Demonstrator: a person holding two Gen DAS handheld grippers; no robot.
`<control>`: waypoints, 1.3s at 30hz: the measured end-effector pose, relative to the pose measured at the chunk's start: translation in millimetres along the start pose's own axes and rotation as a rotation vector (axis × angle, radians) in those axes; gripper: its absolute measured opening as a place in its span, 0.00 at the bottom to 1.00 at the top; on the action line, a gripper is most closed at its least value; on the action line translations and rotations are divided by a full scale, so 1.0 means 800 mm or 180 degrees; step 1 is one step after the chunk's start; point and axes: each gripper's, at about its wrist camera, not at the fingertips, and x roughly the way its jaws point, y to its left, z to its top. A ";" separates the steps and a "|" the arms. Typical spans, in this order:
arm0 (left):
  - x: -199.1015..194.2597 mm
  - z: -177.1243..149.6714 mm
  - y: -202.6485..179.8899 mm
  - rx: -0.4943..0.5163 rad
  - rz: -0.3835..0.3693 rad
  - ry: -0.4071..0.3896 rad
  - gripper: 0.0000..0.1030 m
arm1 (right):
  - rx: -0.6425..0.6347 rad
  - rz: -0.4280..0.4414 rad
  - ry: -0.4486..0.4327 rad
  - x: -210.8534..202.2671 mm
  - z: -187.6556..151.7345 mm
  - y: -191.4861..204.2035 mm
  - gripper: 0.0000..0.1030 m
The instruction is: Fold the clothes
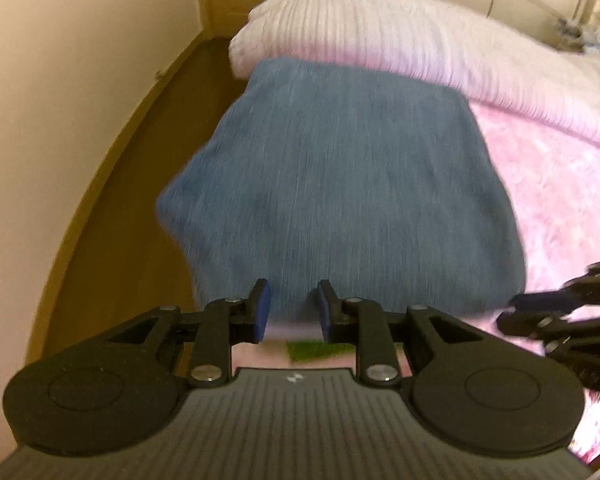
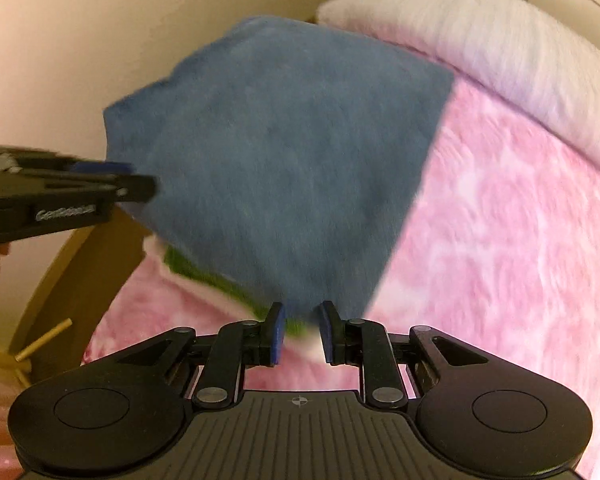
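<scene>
Two hand-held grippers work over a bed covered by a fuzzy pink blanket (image 2: 500, 216), near the bed's edge where brown floor (image 1: 132, 184) and a cream wall (image 1: 60, 60) run alongside. The blue cloth (image 1: 340, 184), a soft, faintly ribbed fabric folded into a rough rectangle, lies near that edge of the bed, its far end touching a thick white ribbed quilt (image 1: 400, 36) rolled across the bed. To the cloth's other side the pink blanket stretches bare and open. The left hand-held gripper (image 1: 292, 310) has its blue-padded jaws spread, with the near edge of the cloth between them but not pinched. The right hand-held gripper (image 2: 302, 330) is also spread, at the cloth's near corner, gripping nothing. A strip of green and white fabric (image 2: 204, 272) peeks out from under the cloth's near edge. Both views are blurred, so finer texture cannot be made out.
</scene>
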 end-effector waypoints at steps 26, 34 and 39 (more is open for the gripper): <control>-0.237 -0.038 -0.196 -0.1175 0.0784 -0.0409 0.50 | -0.0485 0.0369 -0.0451 -0.209 -0.048 -0.104 0.61; -0.258 -0.052 -0.256 -0.1394 0.1025 -0.0443 0.54 | -0.0612 0.0505 -0.0501 -0.235 -0.065 -0.141 0.62; -0.259 -0.060 -0.292 -0.1432 0.1272 -0.0459 0.58 | -0.0692 0.0590 -0.0532 -0.251 -0.076 -0.165 0.63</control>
